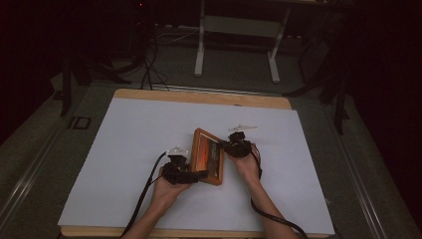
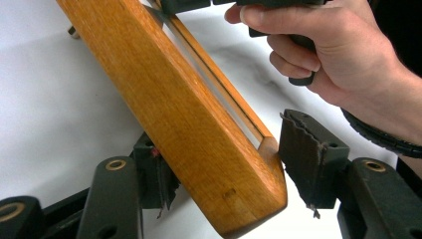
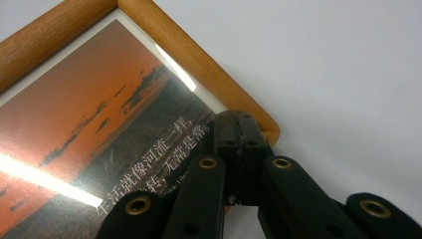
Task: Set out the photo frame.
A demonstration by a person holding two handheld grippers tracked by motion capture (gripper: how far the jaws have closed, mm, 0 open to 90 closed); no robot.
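A wooden picture frame [image 1: 208, 157] holding an orange sunset print with white writing lies near the middle of the white sheet, tilted up on one long side. My left gripper [image 1: 200, 175] has its jaws on either side of the frame's near corner [image 2: 234, 199]; both pads [image 2: 304, 154] touch the wood. My right gripper [image 1: 227, 146] comes at the frame from the right. In the right gripper view its jaws [image 3: 234, 130] are pressed together with nothing between them, tips resting on the glass beside the frame's corner [image 3: 259, 119]. The right hand [image 2: 343, 64] shows in the left gripper view.
The white sheet [image 1: 134, 144] covers most of a wooden table [image 1: 199, 96], with wide bare room left and right of the frame. Beyond the table's far edge stand the white legs of another desk [image 1: 200, 50], with dark cables [image 1: 149, 69] on the floor.
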